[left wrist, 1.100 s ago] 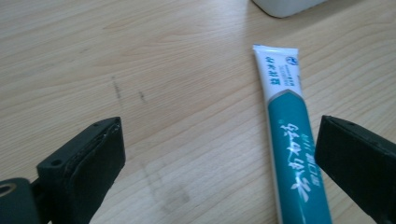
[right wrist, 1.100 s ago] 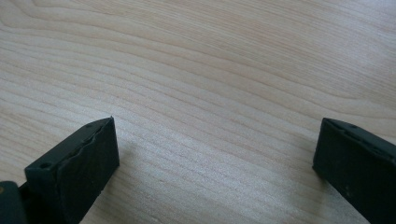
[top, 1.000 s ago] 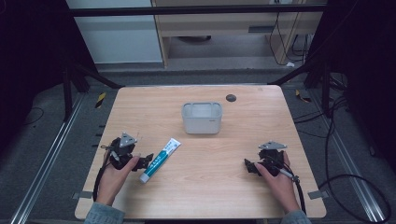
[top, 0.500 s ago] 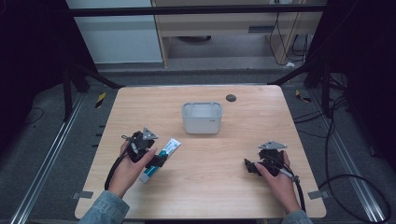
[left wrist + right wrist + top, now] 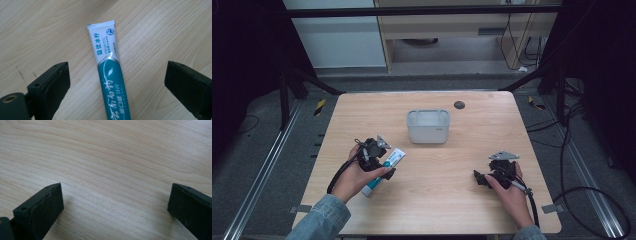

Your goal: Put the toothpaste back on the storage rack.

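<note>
A teal and white toothpaste tube (image 5: 388, 164) lies flat on the wooden table (image 5: 432, 205), left of centre. My left gripper (image 5: 379, 162) hovers directly over the tube, open. In the left gripper view the tube (image 5: 110, 72) runs up between the two wide-spread jaws of that gripper (image 5: 117, 85), and neither jaw touches it. My right gripper (image 5: 484, 177) rests low at the table's right front, open, and the right gripper view has that gripper (image 5: 115, 202) over bare wood.
A pale grey open-top bin (image 5: 427, 126) stands at the middle of the table, behind the tube. A small dark round disc (image 5: 459, 104) sits near the far edge. Cables trail from both grippers toward the front edge.
My left gripper has moved right from the table's left front until it hangs over the tube. The right gripper has stayed put.
</note>
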The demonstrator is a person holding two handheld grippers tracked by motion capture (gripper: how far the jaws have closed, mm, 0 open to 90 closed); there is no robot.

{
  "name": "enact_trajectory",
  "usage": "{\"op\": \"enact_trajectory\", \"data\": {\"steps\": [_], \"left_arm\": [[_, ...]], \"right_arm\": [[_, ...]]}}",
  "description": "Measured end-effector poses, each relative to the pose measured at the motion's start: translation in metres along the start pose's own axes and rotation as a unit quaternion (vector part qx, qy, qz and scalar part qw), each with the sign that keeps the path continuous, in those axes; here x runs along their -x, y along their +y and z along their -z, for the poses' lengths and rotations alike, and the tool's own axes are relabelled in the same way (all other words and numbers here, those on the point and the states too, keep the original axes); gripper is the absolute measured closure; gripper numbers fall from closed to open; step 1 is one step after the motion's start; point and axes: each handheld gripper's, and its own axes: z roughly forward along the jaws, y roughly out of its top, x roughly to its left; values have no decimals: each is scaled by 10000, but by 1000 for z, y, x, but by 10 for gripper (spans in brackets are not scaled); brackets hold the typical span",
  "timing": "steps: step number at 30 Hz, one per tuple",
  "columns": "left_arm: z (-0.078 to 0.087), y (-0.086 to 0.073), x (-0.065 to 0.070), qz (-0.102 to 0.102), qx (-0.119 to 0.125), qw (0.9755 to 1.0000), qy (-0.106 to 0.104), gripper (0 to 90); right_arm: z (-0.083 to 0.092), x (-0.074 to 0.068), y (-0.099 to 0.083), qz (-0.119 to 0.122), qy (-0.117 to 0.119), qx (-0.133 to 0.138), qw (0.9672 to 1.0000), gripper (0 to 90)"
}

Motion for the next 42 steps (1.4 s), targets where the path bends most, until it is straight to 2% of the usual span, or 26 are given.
{"op": "enact_trajectory", "data": {"steps": [1,4,9,13,19,23,25,29,35,42], "left_arm": [[-3,1,2,62,-32,10000,9,62],[-5,4,5,8,-45,9999,107,77],[-7,10,2,150,-99,9998,95,87],[-6,17,4,-3,-293,9994,206,103],[-12,24,4,-71,-501,9986,126,159],[-20,24,1,-84,-710,9974,35,264],[-24,23,0,-23,-776,9970,-7,302],[-33,22,-4,56,-873,9961,61,372],[-49,17,-8,223,-1018,9945,-45,390],[-53,16,-11,293,-1038,9941,-118,460]], "right_arm": [[0,0,0,1,-1,1,10000,4],[0,0,0,0,2,2,10000,4],[0,0,0,22,-2,9,10000,4],[0,0,0,7,3,5,10000,4],[0,0,0,-1,3,4,10000,4],[0,0,0,7,3,4,10000,4],[0,0,0,0,2,3,10000,4],[0,0,0,0,2,2,10000,4],[0,0,0,9,3,4,10000,4],[0,0,0,25,-2,10,10000,4]]}}
